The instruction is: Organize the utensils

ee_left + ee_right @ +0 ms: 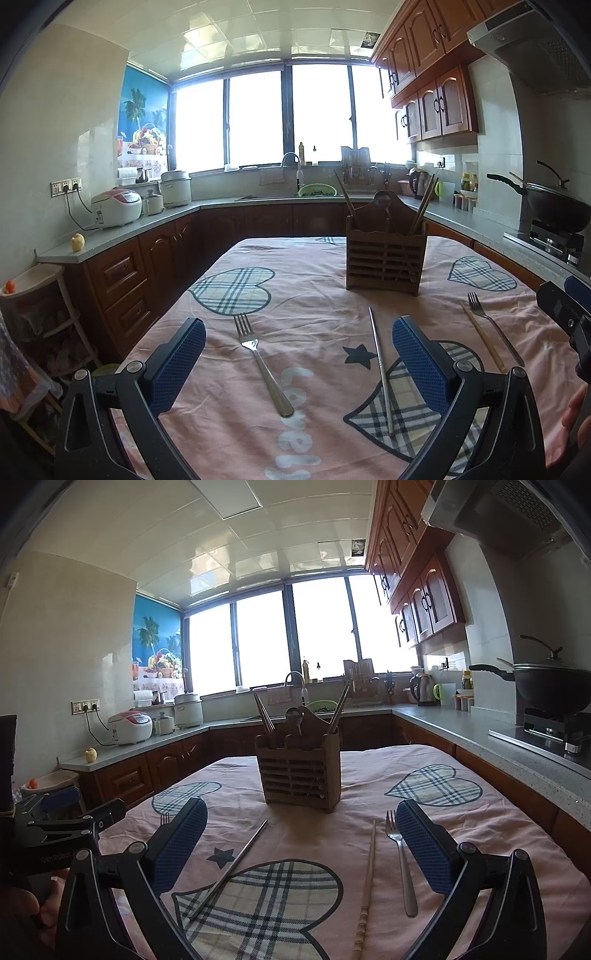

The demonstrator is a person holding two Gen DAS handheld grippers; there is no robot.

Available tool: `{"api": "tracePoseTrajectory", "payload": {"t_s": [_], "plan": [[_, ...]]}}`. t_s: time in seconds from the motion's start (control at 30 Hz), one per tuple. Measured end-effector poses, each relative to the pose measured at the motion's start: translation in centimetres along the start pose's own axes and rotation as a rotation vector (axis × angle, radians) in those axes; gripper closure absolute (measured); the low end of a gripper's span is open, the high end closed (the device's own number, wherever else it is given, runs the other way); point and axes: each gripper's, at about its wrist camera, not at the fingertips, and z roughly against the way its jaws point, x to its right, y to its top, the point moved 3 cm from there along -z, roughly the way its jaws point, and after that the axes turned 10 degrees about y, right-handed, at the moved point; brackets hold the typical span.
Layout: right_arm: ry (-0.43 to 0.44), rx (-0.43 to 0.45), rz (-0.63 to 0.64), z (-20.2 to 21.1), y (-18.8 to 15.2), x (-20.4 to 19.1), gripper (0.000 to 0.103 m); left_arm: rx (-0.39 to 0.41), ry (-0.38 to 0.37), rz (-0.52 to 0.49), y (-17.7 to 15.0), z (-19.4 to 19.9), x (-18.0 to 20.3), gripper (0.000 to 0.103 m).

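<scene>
In the left wrist view, the left gripper (299, 363) is held spread and empty above the tablecloth (314, 295); a fork (258, 356) and a metal chopstick (382, 373) lie between its fingers, before the wooden holder (384, 258). In the right wrist view, the right gripper (303, 845) is likewise spread and empty; a wooden chopstick (367, 882) and a second fork (400, 864) lie near the holder.

holder (298, 771) stands behind two forks (258, 356) (400, 864), perhaps two chopsticks (231, 867) between.
</scene>
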Motion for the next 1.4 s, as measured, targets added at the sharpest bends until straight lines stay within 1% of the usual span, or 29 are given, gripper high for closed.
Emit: {"api": "tracePoseTrajectory", "payload": {"t_s": [0.53,0.8,1.1,1.4], "plan": [[0.022,-0.020,0.011,-0.1,-0.2,-0.8,0.000,-0.021,-0.007,0.017,0.0,-0.1,-0.8,0.001],[0.023,-0.019,0.011,-0.1,-0.2,-0.9,0.000,-0.019,-0.008,0.028,0.0,-0.1,-0.9,0.001],[0.030,-0.013,0.012,-0.2,-0.1,-1.1,0.000,-0.027,-0.012,0.018,0.0,-0.2,-0.6,0.001],[0.032,-0.006,0.012,-0.1,0.1,-1.3,0.000,-0.017,-0.011,0.024,-0.1,0.1,-0.5,0.001]]}}
